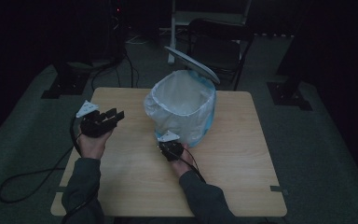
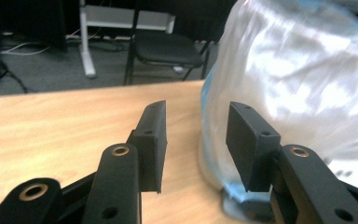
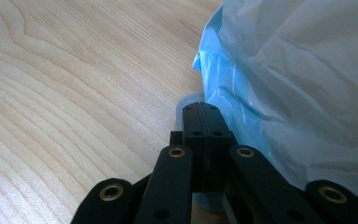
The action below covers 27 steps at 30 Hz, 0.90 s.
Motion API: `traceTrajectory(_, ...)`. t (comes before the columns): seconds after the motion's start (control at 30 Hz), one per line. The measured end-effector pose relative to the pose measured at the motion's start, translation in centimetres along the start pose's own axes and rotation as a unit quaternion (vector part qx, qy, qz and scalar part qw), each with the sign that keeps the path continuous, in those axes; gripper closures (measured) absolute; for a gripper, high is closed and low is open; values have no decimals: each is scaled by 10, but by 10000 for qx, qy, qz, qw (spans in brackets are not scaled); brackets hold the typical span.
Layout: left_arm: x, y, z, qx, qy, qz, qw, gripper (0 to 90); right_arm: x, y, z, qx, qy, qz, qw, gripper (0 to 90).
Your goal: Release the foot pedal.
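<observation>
Two grippers working at the bin (image 1: 182,109): right gripper (image 3: 204,122) resting at its foot, jaws pressed together on nothing; left gripper (image 2: 196,140) hovering beside it, jaws apart — bin, bag-lined, standing mid-table (image 1: 233,154).

Both grippers (image 1: 103,120) (image 1: 170,149) are black with brass-ringed screw holes. Each carries a grey triangular plate and a black cable. The sleeves (image 1: 81,184) are grey-green.
</observation>
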State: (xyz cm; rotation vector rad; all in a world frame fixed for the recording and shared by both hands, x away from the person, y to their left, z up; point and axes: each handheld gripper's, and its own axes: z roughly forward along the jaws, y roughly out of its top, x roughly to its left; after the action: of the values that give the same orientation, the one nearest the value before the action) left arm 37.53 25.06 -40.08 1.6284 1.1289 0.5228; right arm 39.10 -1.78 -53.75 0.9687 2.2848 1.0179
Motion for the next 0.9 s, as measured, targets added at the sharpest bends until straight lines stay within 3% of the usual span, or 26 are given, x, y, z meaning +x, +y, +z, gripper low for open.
traceTrajectory(0.17, 0, -28, 5, 225, 286, -20, 9993, 582, 0, 0, -1, 15, -11, 11, 10000, 900)
traceTrajectory(0.47, -3, -59, 17, 546, 333, 13, 9980, 582, 1, -2, -3, 54, -8, 65, 10000, 900)
traceTrajectory(0.6, -2, -66, 19, 604, 317, -52, 9977, 582, 1, -2, -3, 56, -34, 32, 10000, 900)
traceTrajectory(0.9, -5, -68, 23, 650, 296, 12, 9974, 582, 3, 1, -7, -21, -83, -95, 9999, 900)
